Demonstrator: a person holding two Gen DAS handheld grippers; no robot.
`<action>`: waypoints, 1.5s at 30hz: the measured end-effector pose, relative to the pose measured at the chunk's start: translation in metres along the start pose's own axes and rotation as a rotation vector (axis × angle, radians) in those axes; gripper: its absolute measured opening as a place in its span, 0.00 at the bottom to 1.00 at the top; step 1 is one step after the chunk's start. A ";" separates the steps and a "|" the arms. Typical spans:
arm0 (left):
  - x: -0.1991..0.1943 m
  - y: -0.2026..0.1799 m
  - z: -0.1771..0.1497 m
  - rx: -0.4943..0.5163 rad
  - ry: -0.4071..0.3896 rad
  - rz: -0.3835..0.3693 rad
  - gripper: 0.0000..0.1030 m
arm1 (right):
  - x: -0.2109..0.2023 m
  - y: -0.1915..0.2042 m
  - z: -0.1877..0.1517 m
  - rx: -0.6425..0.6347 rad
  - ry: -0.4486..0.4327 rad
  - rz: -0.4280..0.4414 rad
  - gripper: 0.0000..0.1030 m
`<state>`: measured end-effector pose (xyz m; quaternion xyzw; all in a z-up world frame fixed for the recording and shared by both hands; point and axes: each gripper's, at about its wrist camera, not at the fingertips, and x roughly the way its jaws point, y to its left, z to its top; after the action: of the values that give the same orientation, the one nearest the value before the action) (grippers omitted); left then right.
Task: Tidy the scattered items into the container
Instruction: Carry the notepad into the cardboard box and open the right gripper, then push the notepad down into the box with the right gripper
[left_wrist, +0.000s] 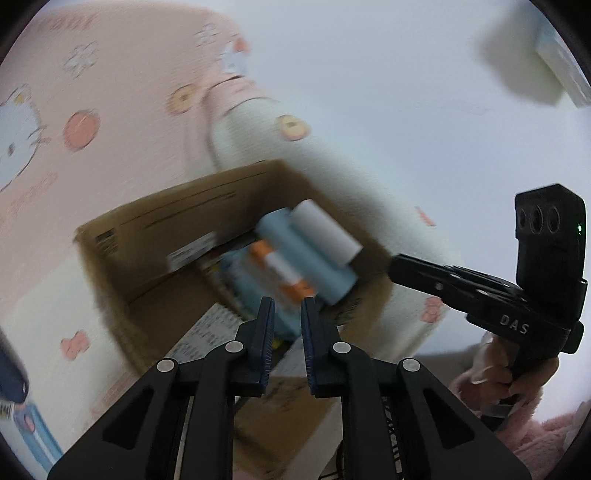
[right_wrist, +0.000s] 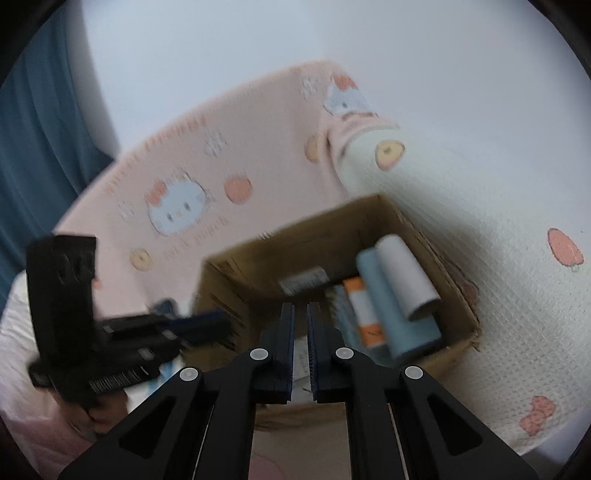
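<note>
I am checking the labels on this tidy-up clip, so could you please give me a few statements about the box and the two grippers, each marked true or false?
1. The cardboard box is open at the top. True.
2. A white roll lies inside the box. True.
3. The left gripper grips the orange-and-white tube. False: nothing is between its fingers; the tube lies in the box.
4. The box is empty. False: it holds rolls and the tube.
5. The right gripper holds nothing. True.

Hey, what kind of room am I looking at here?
Probably a bedroom: a pink cartoon-cat blanket and a cream quilted cover lie under a cardboard box of bits, with a teal curtain behind.
</note>
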<state>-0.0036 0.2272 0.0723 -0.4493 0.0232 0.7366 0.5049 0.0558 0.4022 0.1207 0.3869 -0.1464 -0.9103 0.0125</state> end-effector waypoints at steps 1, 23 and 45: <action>0.000 0.005 -0.001 -0.005 0.005 0.005 0.16 | 0.003 0.000 -0.002 0.002 0.014 0.006 0.05; 0.034 0.083 0.031 -0.045 0.049 0.045 0.11 | 0.232 0.010 0.021 0.134 0.641 0.069 0.06; 0.061 0.075 0.055 0.008 0.163 0.110 0.11 | 0.311 -0.026 -0.036 0.462 0.874 -0.167 0.07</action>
<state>-0.1009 0.2615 0.0317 -0.5039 0.0916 0.7241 0.4620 -0.1348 0.3752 -0.1280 0.7352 -0.2937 -0.6048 -0.0862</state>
